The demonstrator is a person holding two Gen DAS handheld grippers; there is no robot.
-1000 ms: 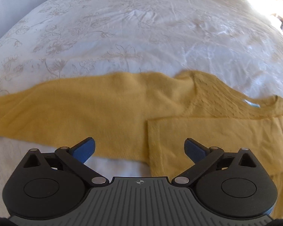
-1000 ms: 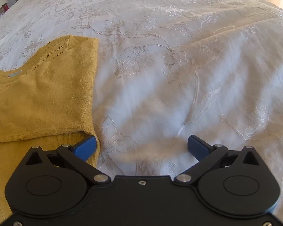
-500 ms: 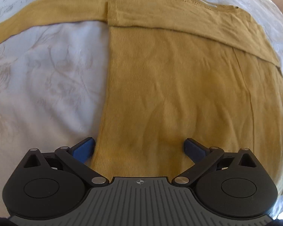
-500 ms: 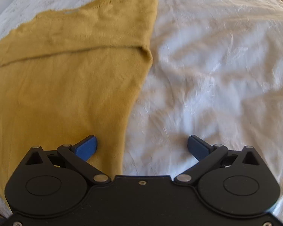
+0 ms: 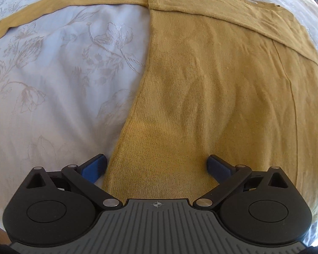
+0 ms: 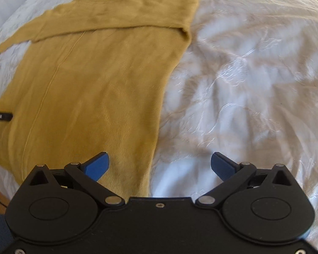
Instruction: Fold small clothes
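Observation:
A mustard-yellow knit sweater (image 5: 212, 89) lies flat on the bed, one sleeve folded across its chest and the other sleeve (image 5: 53, 6) stretched out to the far left. My left gripper (image 5: 156, 168) is open and empty, straddling the sweater's lower left corner. The sweater also shows in the right wrist view (image 6: 91, 80). My right gripper (image 6: 160, 165) is open and empty, straddling the sweater's lower right corner. The left gripper's tip (image 6: 1, 116) shows at the left edge of the right wrist view.
The sweater rests on a white bedspread with a floral pattern (image 5: 53, 74), rumpled to the right of the sweater (image 6: 243, 84). The bed's near edge lies just under both grippers.
Both grippers have pulled back from the sweater's shoulders to its bottom hem and lowered toward the corners. Both stayed open. The sweater has not moved.

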